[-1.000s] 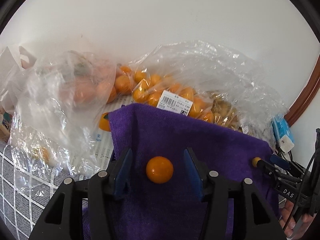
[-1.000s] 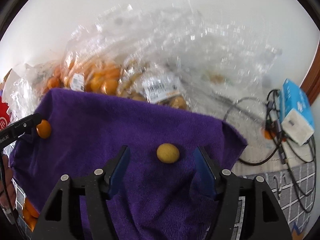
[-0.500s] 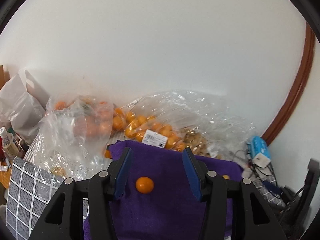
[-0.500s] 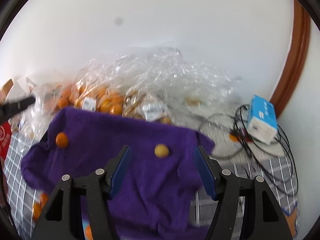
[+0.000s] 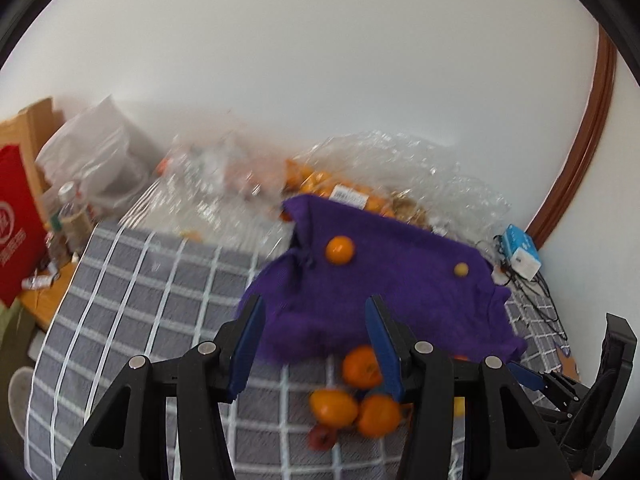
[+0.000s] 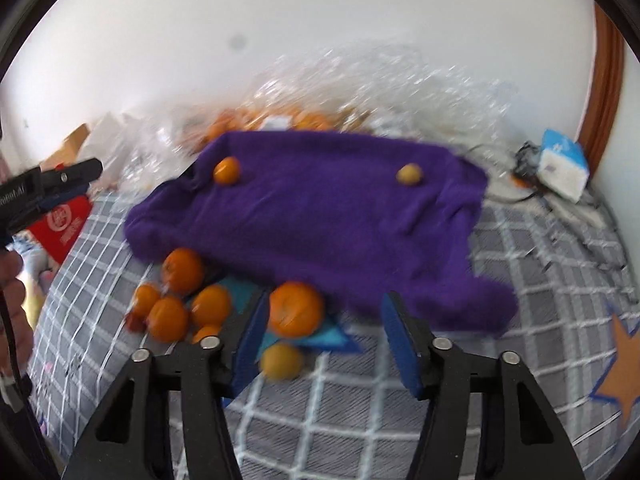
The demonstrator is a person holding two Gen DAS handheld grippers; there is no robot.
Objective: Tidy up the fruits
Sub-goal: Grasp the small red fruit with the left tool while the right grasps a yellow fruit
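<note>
oranges (image 6: pixel 182 294) lie clustered on the grey checked cloth (image 5: pixel 132 300) just beside the near edge of the purple towel (image 6: pixel 320 216). on the towel sit one small orange (image 5: pixel 339 251) and, well apart, a yellowish fruit (image 5: pixel 461 269). your left gripper (image 5: pixel 316 342) and right gripper (image 6: pixel 324 340) both hang spread wide with nothing between the pads.

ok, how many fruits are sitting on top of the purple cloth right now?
2. An orange fruit near the purple cloth's far-left corner, and a smaller yellow fruit toward its far-right. More fruit lies off the cloth at its near edge; some may be hidden underneath.
</note>
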